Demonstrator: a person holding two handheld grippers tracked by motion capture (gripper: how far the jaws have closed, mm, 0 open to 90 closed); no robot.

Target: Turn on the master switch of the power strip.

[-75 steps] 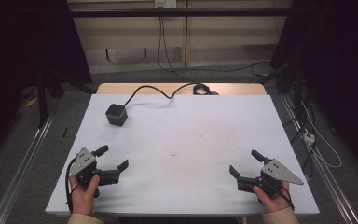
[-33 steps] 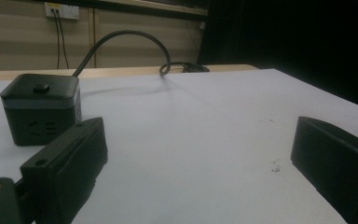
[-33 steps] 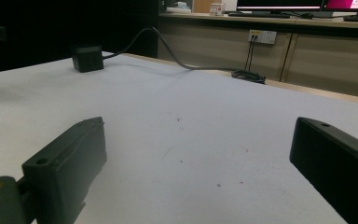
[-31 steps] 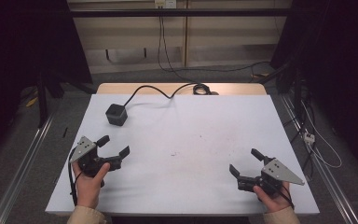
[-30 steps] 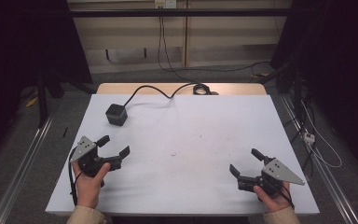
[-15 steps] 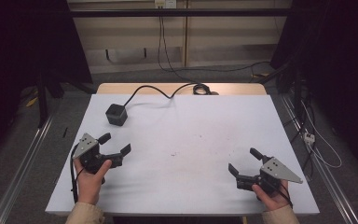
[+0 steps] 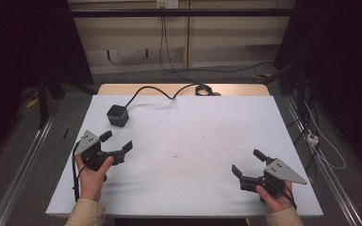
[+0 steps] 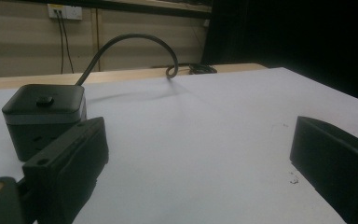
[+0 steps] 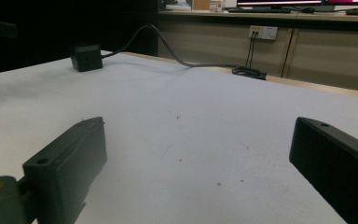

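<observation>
A black cube-shaped power socket (image 7: pixel 117 115) sits on the white table (image 7: pixel 193 127) at the back left, and its thick black cable (image 7: pixel 169 92) curves off over the far edge. My left gripper (image 7: pixel 117 141) is held open just in front of the cube, jaws wide apart with nothing between them. In the left gripper view the cube (image 8: pixel 44 116) stands close behind the left jaw. My right gripper (image 7: pixel 247 162) rests open near the front right of the table. From the right gripper view the cube (image 9: pixel 86 57) is far off at the upper left.
The cable ends in a coil (image 7: pixel 202 89) on the wooden strip at the table's far edge. A wall outlet (image 9: pixel 264 31) sits on the panel behind. Metal rails (image 7: pixel 23 160) run along the floor on both sides. Small dark specks (image 7: pixel 175 155) mark the table's middle.
My left gripper has moved forward and a little right toward the black cube, still open. The right gripper has stayed almost in place.
</observation>
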